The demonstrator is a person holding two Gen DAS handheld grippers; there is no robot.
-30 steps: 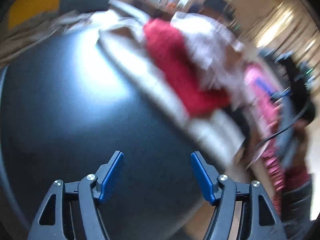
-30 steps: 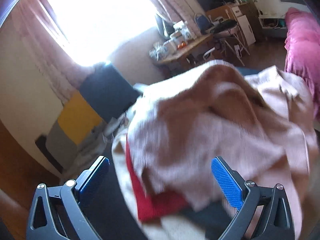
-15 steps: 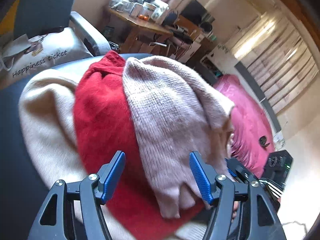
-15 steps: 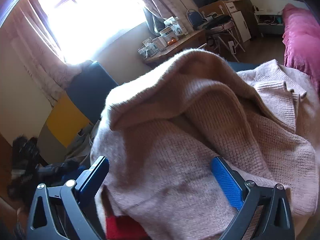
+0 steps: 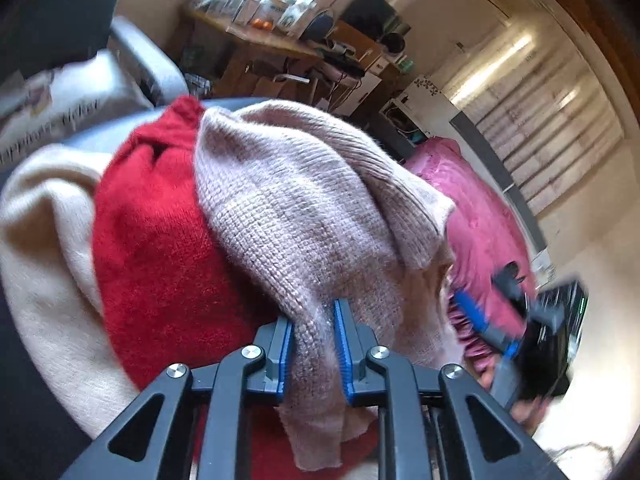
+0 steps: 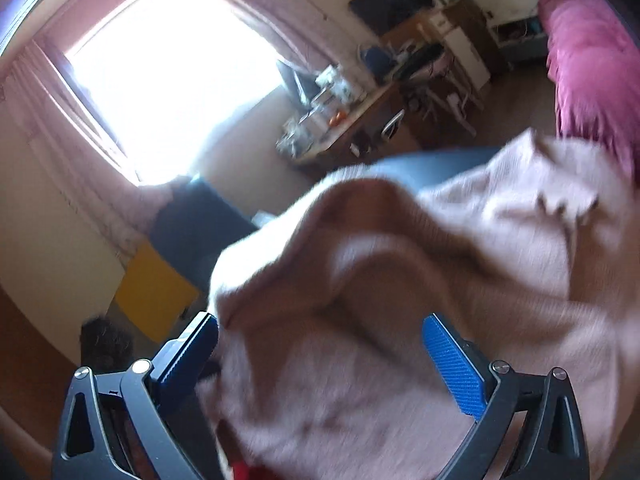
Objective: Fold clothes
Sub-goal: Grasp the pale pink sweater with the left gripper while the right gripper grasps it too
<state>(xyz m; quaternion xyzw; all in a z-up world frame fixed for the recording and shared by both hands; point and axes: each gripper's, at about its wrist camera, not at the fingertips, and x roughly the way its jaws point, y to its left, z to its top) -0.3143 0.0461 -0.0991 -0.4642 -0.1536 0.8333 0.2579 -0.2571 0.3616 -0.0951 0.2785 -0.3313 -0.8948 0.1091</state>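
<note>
- Cluttered desk [image 5: 280, 40] at twelve o'clock
- left gripper [image 5: 314, 344] pinches pink knit [image 5: 304, 208]
- right gripper [image 6: 320, 356] spread wide; red sweater [image 5: 156, 248] may drag along

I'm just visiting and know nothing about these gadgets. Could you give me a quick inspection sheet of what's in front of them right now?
Surface: dark rounded surface under the clothes pile; what it is cannot be told.
Job's things: pink knit sweater on top of a red sweater, over a cream garment.
Clutter: printed tote bag behind the pile.
Grippers: left gripper shut on a hanging strip of the pink knit sweater; right gripper open, its fingers either side of the same sweater.
Cables: nothing seen clearly.
Surroundings: crowded wooden desk, magenta bedspread, bright window, yellow panel.
</note>
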